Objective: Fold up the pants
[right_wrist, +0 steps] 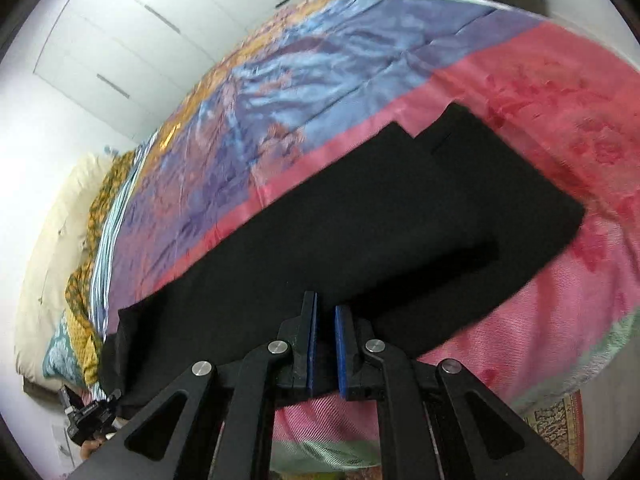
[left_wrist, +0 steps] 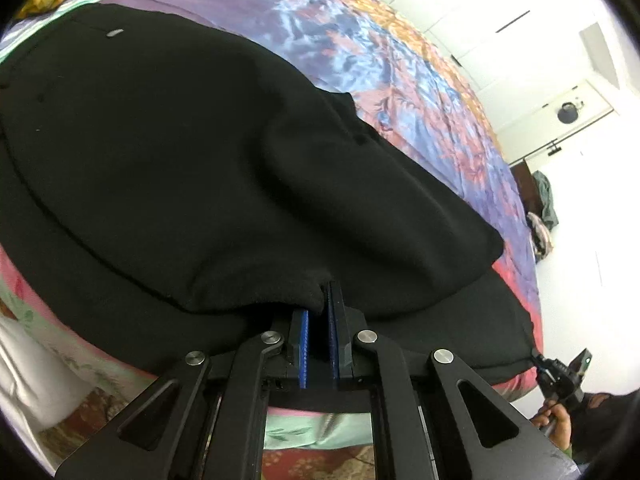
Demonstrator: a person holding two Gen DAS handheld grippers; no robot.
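Note:
Black pants (left_wrist: 168,168) lie on a bed with a colourful bedspread (left_wrist: 360,52). In the left wrist view my left gripper (left_wrist: 320,308) is shut on a raised fold of the pants at their near edge, with cloth bunched over the fingertips. In the right wrist view the pants (right_wrist: 400,220) stretch flat across the pink part of the bedspread (right_wrist: 560,92). My right gripper (right_wrist: 325,308) hovers over their near edge, jaws a little apart with nothing between them. The right gripper also shows at the far right of the left wrist view (left_wrist: 560,372), at the pants' corner.
White wardrobe doors (right_wrist: 120,40) stand behind the bed. A pillow (right_wrist: 52,240) lies at the bed's left end. A patterned rug (right_wrist: 556,412) covers the floor by the bed. Clothes hang on a dark chair (left_wrist: 540,200) at the far side.

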